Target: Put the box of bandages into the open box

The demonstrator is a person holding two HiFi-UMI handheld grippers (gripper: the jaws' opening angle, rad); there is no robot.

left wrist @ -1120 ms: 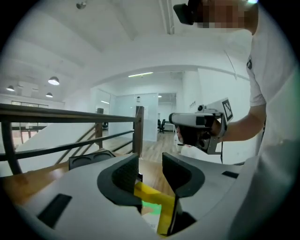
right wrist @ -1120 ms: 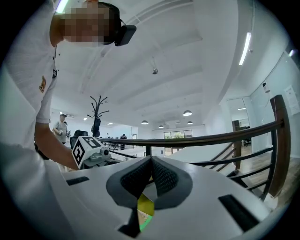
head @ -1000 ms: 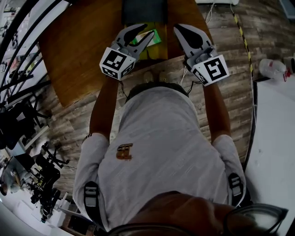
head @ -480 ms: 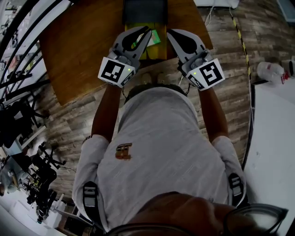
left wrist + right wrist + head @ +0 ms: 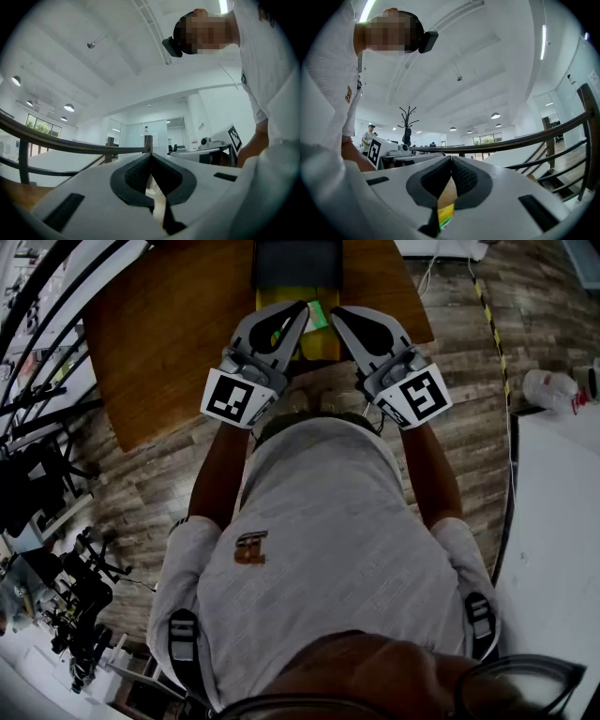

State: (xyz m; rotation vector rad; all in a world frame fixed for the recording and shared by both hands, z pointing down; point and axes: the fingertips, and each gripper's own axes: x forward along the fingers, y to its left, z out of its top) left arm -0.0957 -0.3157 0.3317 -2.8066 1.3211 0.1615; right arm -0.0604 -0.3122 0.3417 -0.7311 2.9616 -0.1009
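Observation:
In the head view the green box of bandages (image 5: 318, 316) shows as a small patch over the yellow open box (image 5: 322, 346) on the wooden table (image 5: 169, 324). My left gripper (image 5: 302, 307) is shut, its tips just left of the green box with nothing between them. My right gripper (image 5: 335, 312) is shut too, close on the box's right side. The left gripper view shows its pads (image 5: 140, 171) meeting, empty. Through the gap under the shut pads (image 5: 461, 177) in the right gripper view I see the yellow box (image 5: 445, 212). How deep the green box sits is hidden.
A dark box or lid (image 5: 298, 262) stands just behind the yellow box at the table's far edge. The person's torso (image 5: 319, 540) fills the near side. Wood-plank floor (image 5: 469, 352) lies right of the table, with a white surface (image 5: 562, 521) and a bottle (image 5: 553, 381) farther right.
Both grippers moved inward until their tips nearly meet over the yellow box. The left jaws, open around the green box a second ago, have shut; less of the green box shows.

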